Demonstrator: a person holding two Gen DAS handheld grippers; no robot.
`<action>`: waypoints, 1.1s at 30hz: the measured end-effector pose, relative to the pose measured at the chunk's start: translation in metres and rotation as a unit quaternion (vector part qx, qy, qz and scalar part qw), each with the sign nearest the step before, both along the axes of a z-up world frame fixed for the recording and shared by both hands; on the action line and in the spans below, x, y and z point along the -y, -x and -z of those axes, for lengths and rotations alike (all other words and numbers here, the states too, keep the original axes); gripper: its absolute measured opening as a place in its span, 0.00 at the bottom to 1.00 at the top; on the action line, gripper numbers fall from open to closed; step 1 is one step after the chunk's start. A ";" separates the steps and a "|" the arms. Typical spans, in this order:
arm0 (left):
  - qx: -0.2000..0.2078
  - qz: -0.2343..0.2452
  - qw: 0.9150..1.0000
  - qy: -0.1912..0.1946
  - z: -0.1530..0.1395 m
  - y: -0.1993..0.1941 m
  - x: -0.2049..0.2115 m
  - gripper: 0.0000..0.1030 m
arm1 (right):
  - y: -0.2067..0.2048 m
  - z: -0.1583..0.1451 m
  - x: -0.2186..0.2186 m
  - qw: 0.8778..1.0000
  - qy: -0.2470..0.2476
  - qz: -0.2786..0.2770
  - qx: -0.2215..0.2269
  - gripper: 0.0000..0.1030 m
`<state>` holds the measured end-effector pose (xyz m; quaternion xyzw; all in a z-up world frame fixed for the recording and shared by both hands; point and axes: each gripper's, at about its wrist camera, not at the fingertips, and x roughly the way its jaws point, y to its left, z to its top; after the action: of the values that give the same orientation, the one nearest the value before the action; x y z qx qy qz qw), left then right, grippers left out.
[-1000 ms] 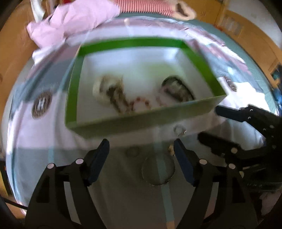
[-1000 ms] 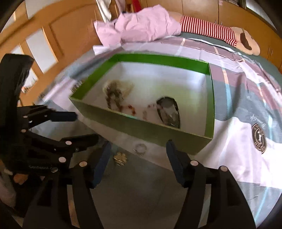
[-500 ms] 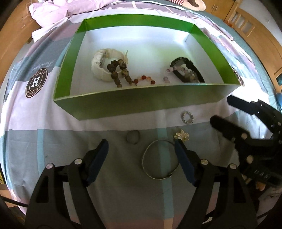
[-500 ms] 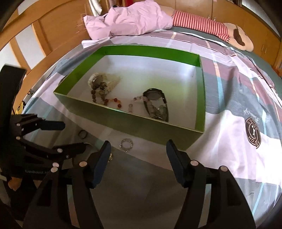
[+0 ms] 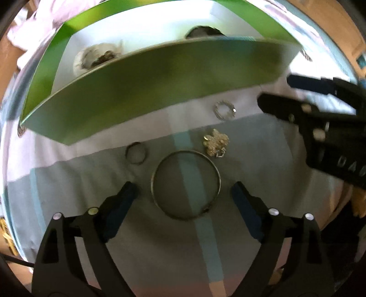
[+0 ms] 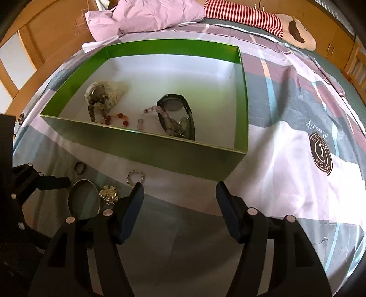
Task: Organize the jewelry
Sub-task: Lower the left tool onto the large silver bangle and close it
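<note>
A box [image 6: 146, 146] sat on the bedspread [image 6: 297, 141], with a pile of cloth [image 6: 146, 16] behind it. Inside the box, a bracelet [image 6: 103, 93] lay to the left and a watch [image 6: 176, 114] to the right, beads [image 6: 119, 117] strung between them. In front of the box lay a bangle [image 5: 185, 184]; a small ring [image 5: 136, 152] lay to its left, a brooch [image 5: 215, 142] at its far right edge, and a studded ring [image 5: 224, 110] beyond that, near the box wall.
</note>
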<state>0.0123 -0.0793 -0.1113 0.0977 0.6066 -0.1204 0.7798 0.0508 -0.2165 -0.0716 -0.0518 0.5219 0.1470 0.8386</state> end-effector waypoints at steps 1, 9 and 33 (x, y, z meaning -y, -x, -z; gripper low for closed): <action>0.003 0.004 1.000 -0.004 0.001 0.001 0.002 0.87 | 0.000 0.000 0.000 1.000 0.002 0.000 -0.001 0.62; 0.005 0.007 1.000 -0.002 -0.001 0.000 0.002 0.80 | 0.000 0.002 0.002 1.000 0.008 0.000 -0.002 0.62; 0.005 -0.089 0.995 0.032 -0.024 -0.027 -0.073 0.57 | 0.005 0.001 -0.008 0.999 -0.016 -0.034 0.002 0.62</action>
<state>0.0390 -0.0067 -0.0870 0.0191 0.6049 -0.0687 0.7931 0.0455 -0.2087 -0.0724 -0.0568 0.5161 0.1838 0.8346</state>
